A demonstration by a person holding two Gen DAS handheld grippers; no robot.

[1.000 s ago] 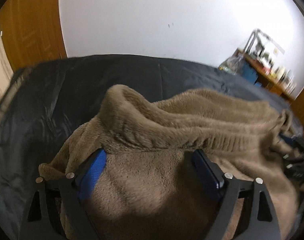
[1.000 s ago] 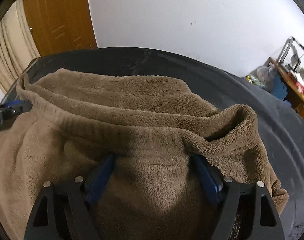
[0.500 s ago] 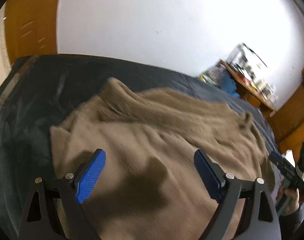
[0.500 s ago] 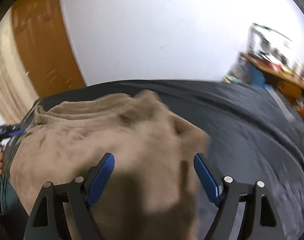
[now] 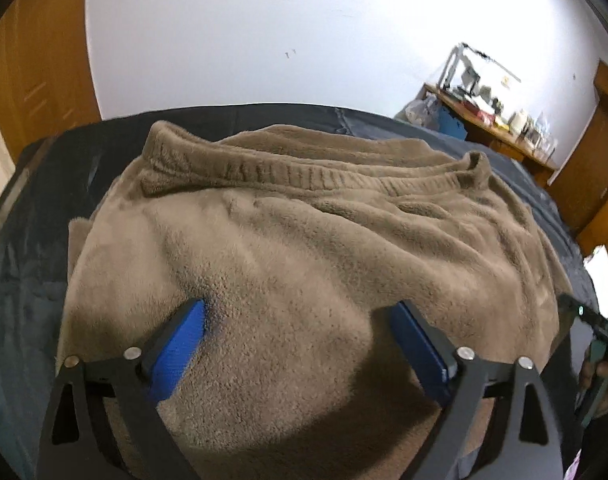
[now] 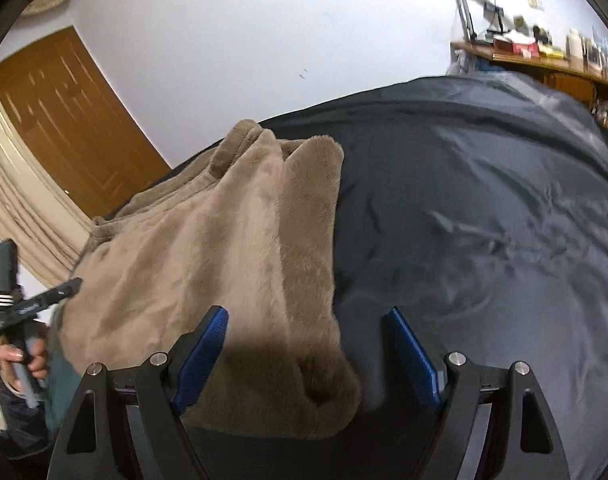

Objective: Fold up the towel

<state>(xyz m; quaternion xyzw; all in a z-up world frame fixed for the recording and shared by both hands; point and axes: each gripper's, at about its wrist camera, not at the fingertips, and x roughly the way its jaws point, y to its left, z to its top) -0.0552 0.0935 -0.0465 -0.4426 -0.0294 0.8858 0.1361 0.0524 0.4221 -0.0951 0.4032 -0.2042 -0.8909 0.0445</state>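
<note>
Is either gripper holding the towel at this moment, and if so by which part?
Nothing is held. The left gripper and right gripper both stand open over the brown towel, pads apart.

Both tools have let go of the towel (image 5: 304, 248), the left tool (image 5: 304, 344) just opening wider, and backed off; the towel now lies doubled over.

- One brown towel (image 5: 304, 248)
- One dark bedcover (image 6: 484, 220)
- Two grippers: left gripper (image 5: 299, 332), right gripper (image 6: 304, 340)
- One wooden door (image 6: 63, 120)
</note>
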